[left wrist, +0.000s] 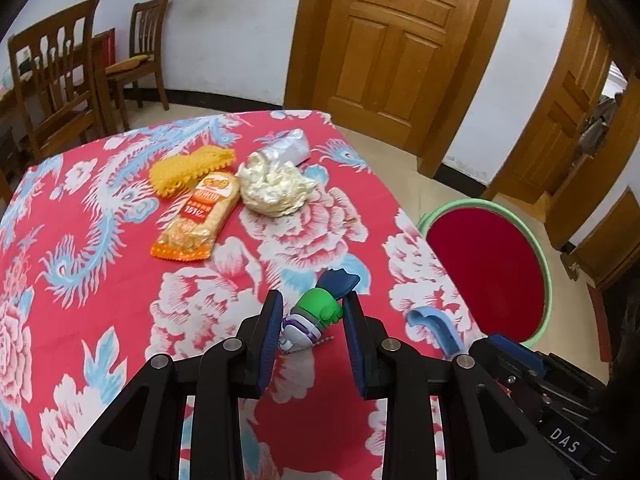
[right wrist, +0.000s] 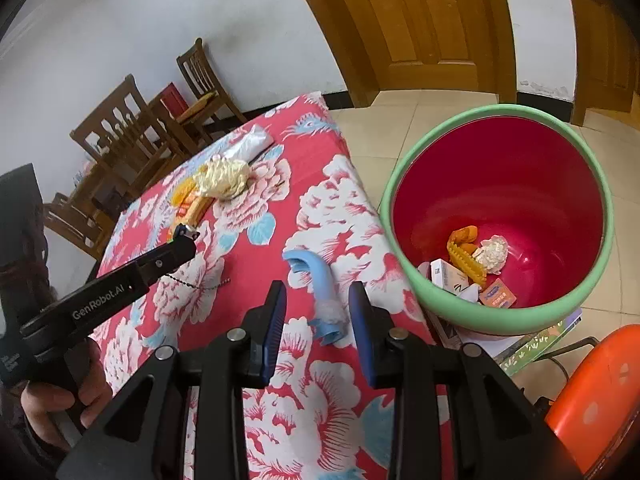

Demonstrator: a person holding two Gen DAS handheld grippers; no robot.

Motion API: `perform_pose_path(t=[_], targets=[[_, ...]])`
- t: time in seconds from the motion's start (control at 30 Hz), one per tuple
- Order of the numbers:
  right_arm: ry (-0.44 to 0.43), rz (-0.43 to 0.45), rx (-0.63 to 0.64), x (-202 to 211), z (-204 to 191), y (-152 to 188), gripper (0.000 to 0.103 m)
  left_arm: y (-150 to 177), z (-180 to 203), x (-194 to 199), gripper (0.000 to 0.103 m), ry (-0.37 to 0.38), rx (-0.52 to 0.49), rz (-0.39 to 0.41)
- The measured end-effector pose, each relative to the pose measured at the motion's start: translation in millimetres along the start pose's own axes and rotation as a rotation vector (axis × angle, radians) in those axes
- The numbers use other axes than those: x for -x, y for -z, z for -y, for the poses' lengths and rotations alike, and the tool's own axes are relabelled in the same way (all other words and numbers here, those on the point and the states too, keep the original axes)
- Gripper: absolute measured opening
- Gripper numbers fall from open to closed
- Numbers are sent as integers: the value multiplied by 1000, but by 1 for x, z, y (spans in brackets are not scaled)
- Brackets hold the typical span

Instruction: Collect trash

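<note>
Left gripper [left wrist: 312, 320]: we clasp a light, stiff toy [left wrist: 316, 312] | right gripper [right wrist: 318, 312]: parted around blue plastic piece [right wrist: 320, 280], untouched | grasp its narrow middle.

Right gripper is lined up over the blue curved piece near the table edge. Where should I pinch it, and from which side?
Grip the blue curved piece on its straight middle stretch, coming down from above with the right gripper. It lies flat on the tablecloth, running lengthwise between the open fingers; both ends flare or hook.
</note>
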State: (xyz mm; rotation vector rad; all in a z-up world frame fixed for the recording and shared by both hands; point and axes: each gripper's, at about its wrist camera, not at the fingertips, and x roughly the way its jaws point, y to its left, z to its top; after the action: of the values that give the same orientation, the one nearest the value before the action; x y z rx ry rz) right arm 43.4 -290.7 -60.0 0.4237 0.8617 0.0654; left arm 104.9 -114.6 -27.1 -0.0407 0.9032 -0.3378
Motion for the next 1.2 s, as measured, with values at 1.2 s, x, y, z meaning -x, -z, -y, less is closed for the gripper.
perform_pose_path(t=[1.2], targets=[[149,2,84,-17,-15,7,22,3,-14,1,31,0,30,0]])
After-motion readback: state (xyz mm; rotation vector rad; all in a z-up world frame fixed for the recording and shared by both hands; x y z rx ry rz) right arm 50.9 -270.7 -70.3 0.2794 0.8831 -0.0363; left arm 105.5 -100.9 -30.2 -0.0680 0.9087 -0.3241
